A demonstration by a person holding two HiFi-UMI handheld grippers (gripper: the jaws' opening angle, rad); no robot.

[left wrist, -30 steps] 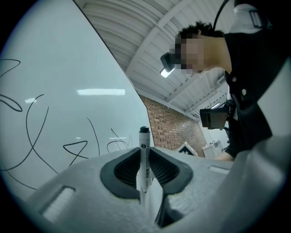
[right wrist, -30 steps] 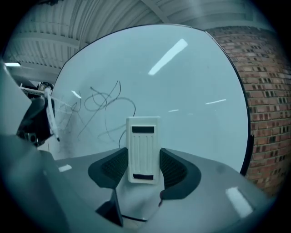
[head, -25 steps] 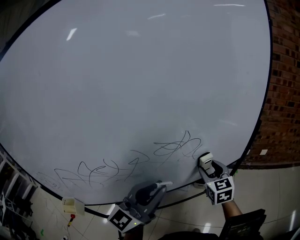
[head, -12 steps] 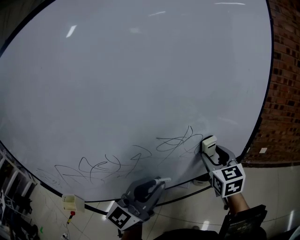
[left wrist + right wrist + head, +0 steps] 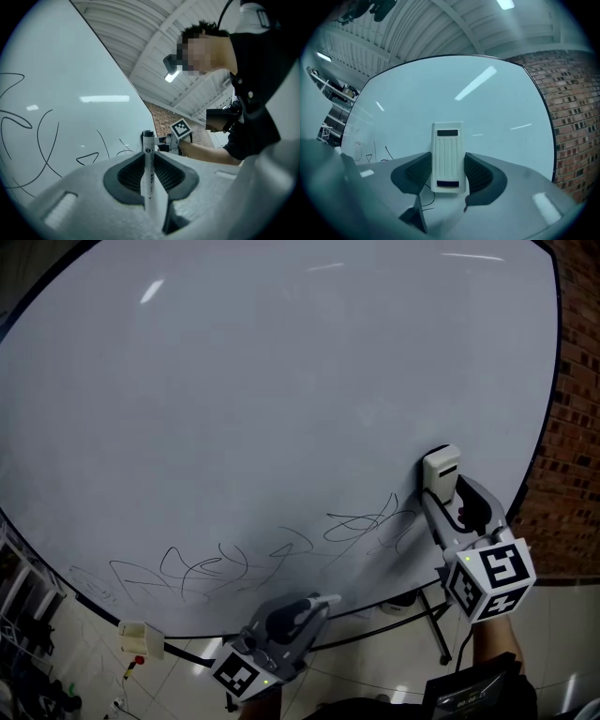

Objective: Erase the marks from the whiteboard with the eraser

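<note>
Right gripper [image 5: 449,180] has its 2 jaws pinching the white eraser [image 5: 441,468], up at the whiteboard [image 5: 281,381], just above the right end of the marks [image 5: 361,526]. Left gripper [image 5: 317,604] hangs low near the board's bottom edge, jaws clamped on a marker [image 5: 148,159]. Black scribbles run along the lower board, from the eraser out to the left.

Our head view looks steeply down over the whiteboard [image 5: 281,381]; both gripper views sit close to it, sharing its marks [image 5: 216,570].
</note>
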